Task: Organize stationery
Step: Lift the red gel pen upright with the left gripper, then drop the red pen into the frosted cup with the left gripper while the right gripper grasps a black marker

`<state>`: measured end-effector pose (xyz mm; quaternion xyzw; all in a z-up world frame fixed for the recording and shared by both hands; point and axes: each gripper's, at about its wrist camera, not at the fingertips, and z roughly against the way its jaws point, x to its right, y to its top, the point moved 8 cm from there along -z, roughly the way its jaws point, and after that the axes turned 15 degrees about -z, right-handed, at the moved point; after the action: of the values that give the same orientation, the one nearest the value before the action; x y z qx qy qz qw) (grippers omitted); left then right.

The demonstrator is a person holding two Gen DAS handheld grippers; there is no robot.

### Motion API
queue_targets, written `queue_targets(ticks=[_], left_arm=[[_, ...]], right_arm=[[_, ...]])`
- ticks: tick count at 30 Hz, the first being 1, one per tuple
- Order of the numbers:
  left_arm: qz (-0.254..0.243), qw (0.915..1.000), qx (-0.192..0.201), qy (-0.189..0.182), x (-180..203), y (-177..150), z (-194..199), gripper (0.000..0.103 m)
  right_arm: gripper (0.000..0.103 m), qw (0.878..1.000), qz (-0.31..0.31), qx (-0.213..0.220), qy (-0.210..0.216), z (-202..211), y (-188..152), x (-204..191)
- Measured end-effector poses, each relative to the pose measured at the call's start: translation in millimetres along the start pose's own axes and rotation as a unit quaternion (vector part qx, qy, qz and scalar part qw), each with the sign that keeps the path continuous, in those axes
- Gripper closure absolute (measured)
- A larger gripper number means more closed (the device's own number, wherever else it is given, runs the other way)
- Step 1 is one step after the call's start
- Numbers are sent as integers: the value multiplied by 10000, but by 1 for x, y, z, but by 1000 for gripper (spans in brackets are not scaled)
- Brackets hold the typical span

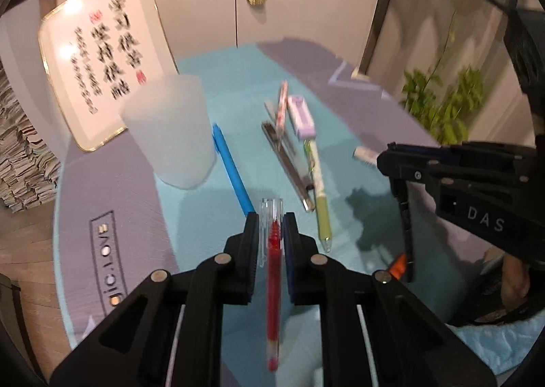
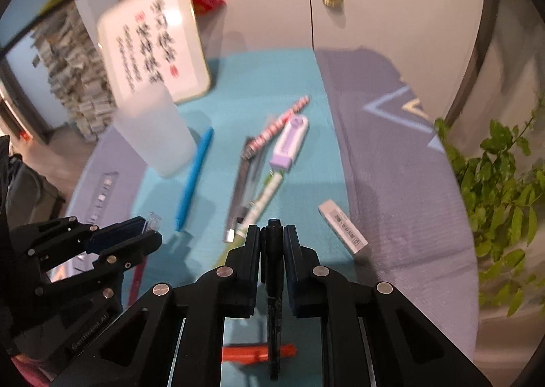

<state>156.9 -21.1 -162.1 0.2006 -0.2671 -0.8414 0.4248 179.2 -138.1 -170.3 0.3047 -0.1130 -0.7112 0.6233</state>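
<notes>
The left hand-held gripper (image 1: 270, 221) is clamped on a red pen (image 1: 272, 271), held above the tabletop (image 1: 238, 87) in front of the frosted cup (image 1: 170, 131). The right hand-held gripper (image 2: 272, 233) grips a black pen (image 2: 274, 271). Right of the frosted cup lie a blue pen (image 1: 231, 169), more pens, a purple case (image 1: 300, 116) and a white eraser (image 2: 342, 225).

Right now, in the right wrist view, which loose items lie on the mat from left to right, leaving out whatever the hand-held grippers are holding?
Frosted cup → blue pen → silver pen → purple correction tape → white eraser. The striped and green pens overlap that middle cluster, so I leave them out.
</notes>
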Motion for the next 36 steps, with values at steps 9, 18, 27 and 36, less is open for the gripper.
queue_targets(ticks=[9,18,27,36], left_arm=[[85,9982,570,177,-1,11,47,91],[166,9947,933,393,-17,36,74,91],[352,9851,1423,900,-61,87,90,91],[767,9726,1858,1166,-110,111,90,91]], right_arm=[[89,9976,103,657,215,52,0,-22],[91,9948,108,970,298,76,1,-35],[91,9950,42,951,299,73,4,-34],[92,9942,75,1050,238,64,31,-44]])
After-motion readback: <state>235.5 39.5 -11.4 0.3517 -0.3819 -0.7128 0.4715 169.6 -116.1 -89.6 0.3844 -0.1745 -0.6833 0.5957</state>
